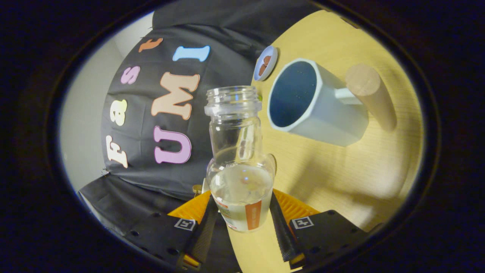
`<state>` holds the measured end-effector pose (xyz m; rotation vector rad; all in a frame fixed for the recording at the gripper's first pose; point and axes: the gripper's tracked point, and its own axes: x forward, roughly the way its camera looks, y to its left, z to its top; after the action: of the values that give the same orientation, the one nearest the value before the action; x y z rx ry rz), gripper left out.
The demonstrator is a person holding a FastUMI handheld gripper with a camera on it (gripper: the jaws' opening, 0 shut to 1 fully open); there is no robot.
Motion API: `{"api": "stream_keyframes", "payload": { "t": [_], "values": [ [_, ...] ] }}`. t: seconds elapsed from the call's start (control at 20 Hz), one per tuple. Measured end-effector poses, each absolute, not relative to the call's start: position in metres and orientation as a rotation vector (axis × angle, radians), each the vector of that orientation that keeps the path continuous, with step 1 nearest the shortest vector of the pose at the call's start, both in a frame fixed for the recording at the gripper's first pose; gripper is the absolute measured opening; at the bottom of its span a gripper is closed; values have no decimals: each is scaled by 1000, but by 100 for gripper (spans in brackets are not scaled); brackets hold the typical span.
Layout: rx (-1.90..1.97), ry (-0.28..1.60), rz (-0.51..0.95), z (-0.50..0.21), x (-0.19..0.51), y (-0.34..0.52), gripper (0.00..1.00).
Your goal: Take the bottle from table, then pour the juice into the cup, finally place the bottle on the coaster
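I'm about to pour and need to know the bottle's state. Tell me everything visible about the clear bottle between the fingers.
The clear bottle looks like glass, with a threaded open mouth, no cap, a narrow neck and a rounded body bearing a label. Pale liquid fills its lower part. It is held between both gripper fingers, raised above the table, mouth near the white cup.

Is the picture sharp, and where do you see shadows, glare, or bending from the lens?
Gripper view: the bottle, held between the gripper's fingers, is sharp, with small highlights on its glass; soft shadows lie on the table under the cup; the fisheye lens curves the table's edge and tilts the whole scene; no strong glare.
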<state>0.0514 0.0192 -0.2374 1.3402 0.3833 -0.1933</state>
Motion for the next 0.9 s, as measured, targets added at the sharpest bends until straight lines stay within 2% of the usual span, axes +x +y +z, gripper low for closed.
{"api": "stream_keyframes", "payload": {
  "t": [0.9],
  "values": [
    [1612,354,-214,-225,61,19,76]
  ]
}}
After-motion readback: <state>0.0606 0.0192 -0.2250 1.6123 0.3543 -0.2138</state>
